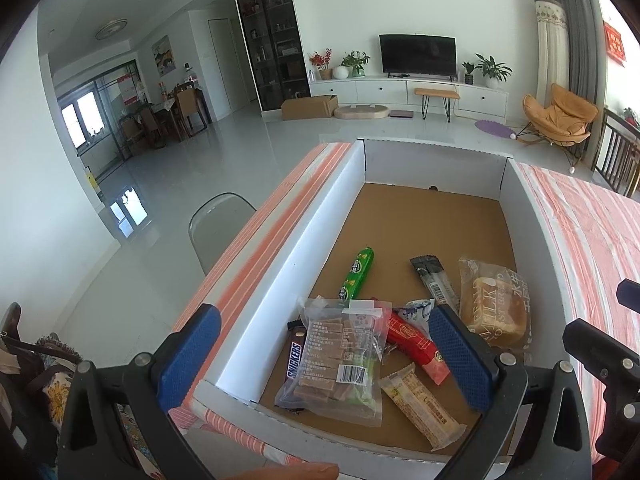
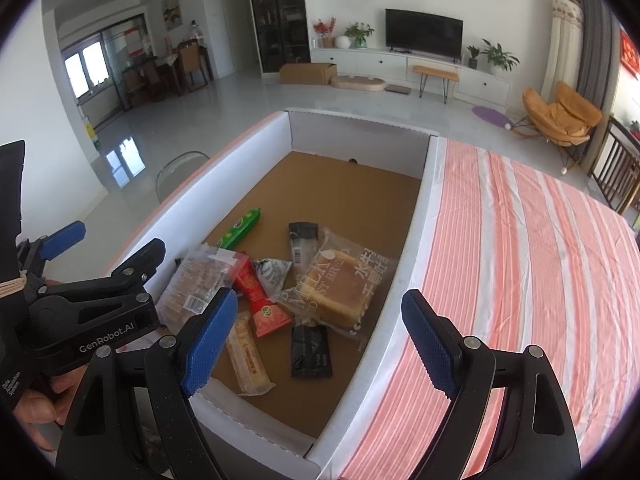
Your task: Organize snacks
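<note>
Both grippers hang over the near end of the box (image 1: 304,216), which sits on the striped table (image 2: 520,240), and both are spread wide with nothing between their pads. The snacks lie bunched in the near half of the box; the far half is bare cardboard.

The left gripper (image 1: 324,356) straddles the near left wall of the box: its left pad is outside, its right pad inside near the red packet (image 1: 416,344). Closing here would likely pinch the cardboard wall or drag the box rather than lift a snack.

The clear biscuit bag (image 1: 340,356) lies on top of the chocolate bar (image 1: 294,360), so a grab at either may bring both, or let the slick film slip out.

The right gripper (image 2: 320,340) likewise spans the right wall, one pad over the snacks, one over the table. The bread (image 2: 344,288) is soft and could be squashed by a hard squeeze. The two grippers are close together, so they may knock each other.
</note>
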A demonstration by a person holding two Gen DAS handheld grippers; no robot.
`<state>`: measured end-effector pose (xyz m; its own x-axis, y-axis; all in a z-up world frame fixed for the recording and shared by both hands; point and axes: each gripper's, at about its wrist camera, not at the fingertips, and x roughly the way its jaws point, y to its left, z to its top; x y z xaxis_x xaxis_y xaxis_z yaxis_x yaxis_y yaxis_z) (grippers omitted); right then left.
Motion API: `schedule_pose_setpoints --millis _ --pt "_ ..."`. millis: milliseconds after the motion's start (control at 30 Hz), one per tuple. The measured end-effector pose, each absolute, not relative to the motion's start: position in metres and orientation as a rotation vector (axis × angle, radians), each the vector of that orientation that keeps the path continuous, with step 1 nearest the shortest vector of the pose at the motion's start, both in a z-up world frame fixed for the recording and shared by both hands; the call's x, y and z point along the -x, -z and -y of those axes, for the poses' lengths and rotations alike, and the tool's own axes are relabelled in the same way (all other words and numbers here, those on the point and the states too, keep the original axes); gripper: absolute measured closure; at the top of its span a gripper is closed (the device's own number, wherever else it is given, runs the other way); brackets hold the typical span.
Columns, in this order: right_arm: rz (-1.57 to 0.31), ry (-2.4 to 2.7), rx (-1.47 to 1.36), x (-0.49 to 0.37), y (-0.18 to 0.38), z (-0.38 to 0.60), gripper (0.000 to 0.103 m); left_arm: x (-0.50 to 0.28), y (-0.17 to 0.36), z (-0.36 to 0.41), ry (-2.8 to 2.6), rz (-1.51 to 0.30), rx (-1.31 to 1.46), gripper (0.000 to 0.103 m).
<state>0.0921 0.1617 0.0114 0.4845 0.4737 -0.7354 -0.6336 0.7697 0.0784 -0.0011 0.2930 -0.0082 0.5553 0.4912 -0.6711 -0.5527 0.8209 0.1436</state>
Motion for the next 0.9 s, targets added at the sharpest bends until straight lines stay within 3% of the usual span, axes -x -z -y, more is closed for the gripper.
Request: schedule_pose_setpoints --millis 900 --pt "-0.838 -0.703 0.260 -0.091 -0.004 -0.175 0.016 0.003 0.017 -0.302 -0.628 -0.774 0.111 0.000"
